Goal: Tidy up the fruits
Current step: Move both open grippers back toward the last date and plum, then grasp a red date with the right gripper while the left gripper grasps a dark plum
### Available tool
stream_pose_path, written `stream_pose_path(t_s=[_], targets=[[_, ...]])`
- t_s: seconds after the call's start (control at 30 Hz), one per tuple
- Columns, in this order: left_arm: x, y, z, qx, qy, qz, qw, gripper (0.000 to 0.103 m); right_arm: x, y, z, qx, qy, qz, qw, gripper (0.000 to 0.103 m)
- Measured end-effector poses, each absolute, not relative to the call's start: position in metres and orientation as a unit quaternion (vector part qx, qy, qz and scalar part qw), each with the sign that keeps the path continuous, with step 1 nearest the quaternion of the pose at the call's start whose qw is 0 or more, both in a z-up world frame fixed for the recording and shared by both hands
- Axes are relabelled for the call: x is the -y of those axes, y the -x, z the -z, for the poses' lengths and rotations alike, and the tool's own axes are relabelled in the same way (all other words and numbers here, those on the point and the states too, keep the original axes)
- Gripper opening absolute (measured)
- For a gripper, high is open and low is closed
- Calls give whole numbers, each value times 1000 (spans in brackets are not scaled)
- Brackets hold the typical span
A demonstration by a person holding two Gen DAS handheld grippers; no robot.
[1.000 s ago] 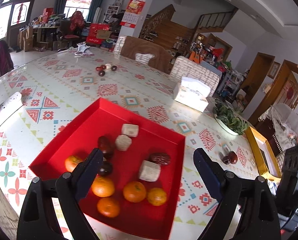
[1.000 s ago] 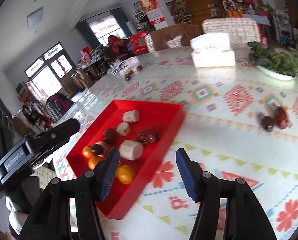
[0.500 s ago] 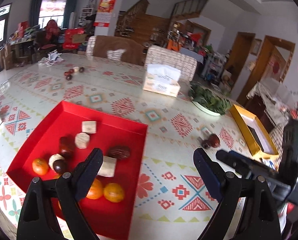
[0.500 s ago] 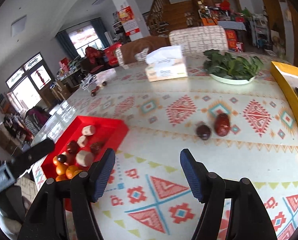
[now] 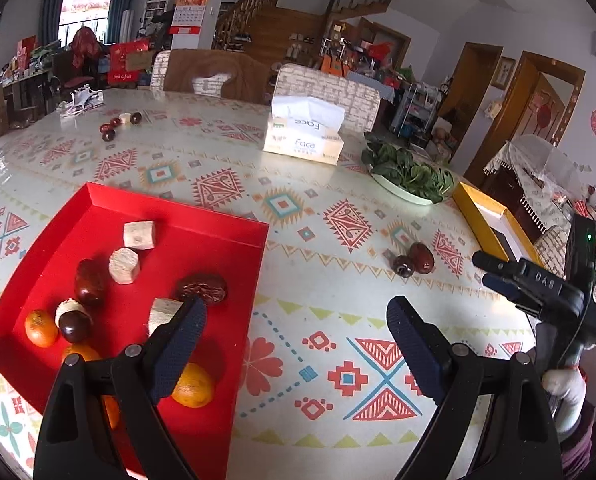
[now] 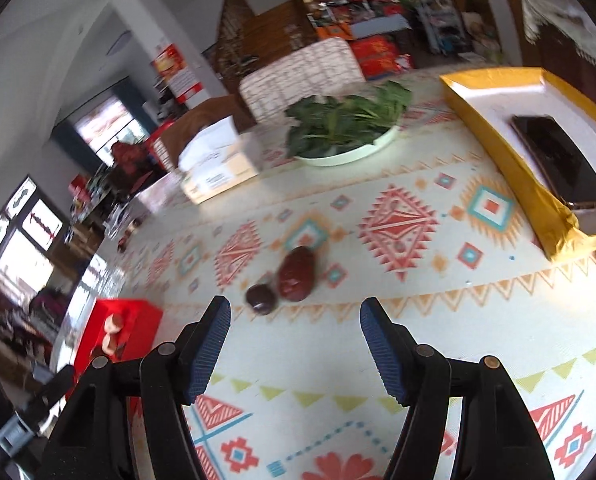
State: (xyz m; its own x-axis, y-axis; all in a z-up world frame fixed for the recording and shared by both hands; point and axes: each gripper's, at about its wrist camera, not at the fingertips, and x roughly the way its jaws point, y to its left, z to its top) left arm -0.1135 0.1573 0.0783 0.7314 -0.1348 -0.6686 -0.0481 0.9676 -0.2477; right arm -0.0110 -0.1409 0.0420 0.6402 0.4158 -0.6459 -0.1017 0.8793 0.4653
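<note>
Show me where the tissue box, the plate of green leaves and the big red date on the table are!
tissue box (image 5: 302,145): left wrist view, its front face.
plate of green leaves (image 6: 348,156): right wrist view, its white rim.
big red date (image 6: 296,274): right wrist view, its middle.

Two fisheye views, each mounted on a hand-held gripper and looking forward and down along its fingers at a patterned tabletop (image 5: 225,152). The left view sits close above a red tray (image 5: 201,224), facing across the room toward a staircase. The right view faces a yellow tray (image 6: 510,168). Both share the two dark fruits (image 5: 414,260), the tissue box (image 5: 304,136) and the plate of greens (image 6: 346,128).
</note>
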Motion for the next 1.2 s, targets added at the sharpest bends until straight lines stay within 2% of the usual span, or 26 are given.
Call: stream_pose_path(t_s=[0.43, 0.7, 0.83, 0.9, 1.07, 1.13, 1.2], targets=[[-156, 95, -70, -376, 117, 31, 918, 91, 155, -29, -33, -411, -234, -133, 871, 72], [-144, 81, -63, -385, 108, 49, 915, 91, 128, -49, -21, -429, -194, -151, 869, 71], [-136, 76, -60, -388, 103, 60, 914, 91, 108, -50, -14, -435, -159, -151, 873, 64], [-133, 74, -57, -392, 100, 63, 912, 91, 103, -51, -10, -440, -145, -147, 874, 57], [-128, 72, -52, -399, 100, 66, 909, 91, 93, -50, -5, -440, -114, -140, 879, 51], [-126, 73, -52, -400, 99, 67, 909, 91, 88, -48, -4, -439, -97, -138, 883, 37], [-123, 74, -53, -399, 96, 68, 909, 91, 86, -45, -5, -436, -89, -136, 885, 36]])
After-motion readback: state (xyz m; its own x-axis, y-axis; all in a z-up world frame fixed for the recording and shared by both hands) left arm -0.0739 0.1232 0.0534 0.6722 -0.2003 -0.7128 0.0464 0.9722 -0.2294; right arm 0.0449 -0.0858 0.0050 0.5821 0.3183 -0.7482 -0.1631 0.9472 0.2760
